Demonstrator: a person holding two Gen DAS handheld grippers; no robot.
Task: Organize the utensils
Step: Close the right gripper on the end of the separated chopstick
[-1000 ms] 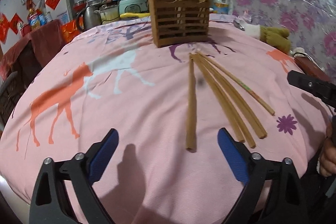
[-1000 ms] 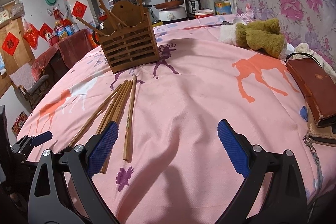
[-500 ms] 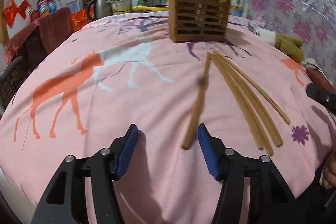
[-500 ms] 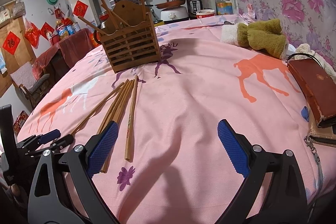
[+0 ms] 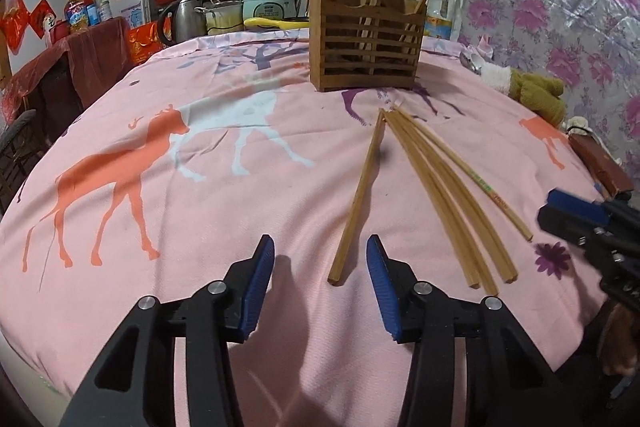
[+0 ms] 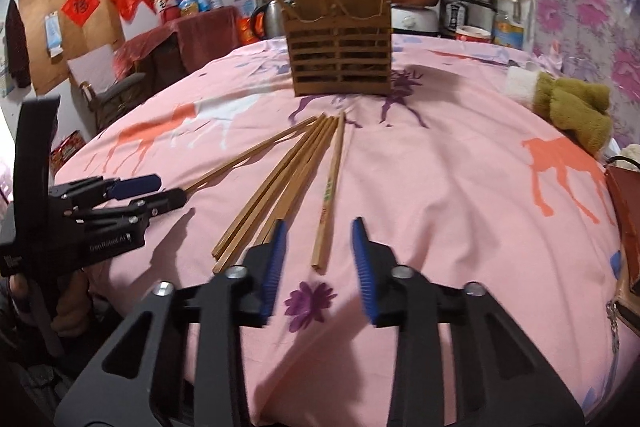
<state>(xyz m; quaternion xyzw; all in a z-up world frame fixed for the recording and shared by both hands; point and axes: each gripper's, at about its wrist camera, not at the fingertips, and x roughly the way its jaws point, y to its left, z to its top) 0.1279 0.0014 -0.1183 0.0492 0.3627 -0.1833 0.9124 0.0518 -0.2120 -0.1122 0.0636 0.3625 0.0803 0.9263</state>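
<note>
A slatted wooden utensil holder (image 5: 368,59) (image 6: 340,63) stands at the far side of the pink cloth with several chopsticks upright in it. Loose wooden chopsticks (image 5: 448,203) (image 6: 276,183) fan out in front of it. My left gripper (image 5: 320,255) (image 6: 156,191) has its jaws closing around the near end of the single chopstick (image 5: 356,195) at the left; its pads do not touch it. My right gripper (image 6: 319,231) (image 5: 572,215) is also closing, with the near end of the green-marked chopstick (image 6: 328,199) between its jaws, untouched.
A green and white plush item (image 5: 532,91) (image 6: 568,103) and a brown wallet (image 5: 600,163) (image 6: 628,195) lie at the right edge of the table. Kettle, rice cookers and bottles crowd a counter behind the holder. A chair (image 6: 112,95) stands at the far left.
Both grippers' jaws have narrowed a lot. The left one came to frame the single chopstick's end; the right one swung left and now frames the green-marked chopstick.
</note>
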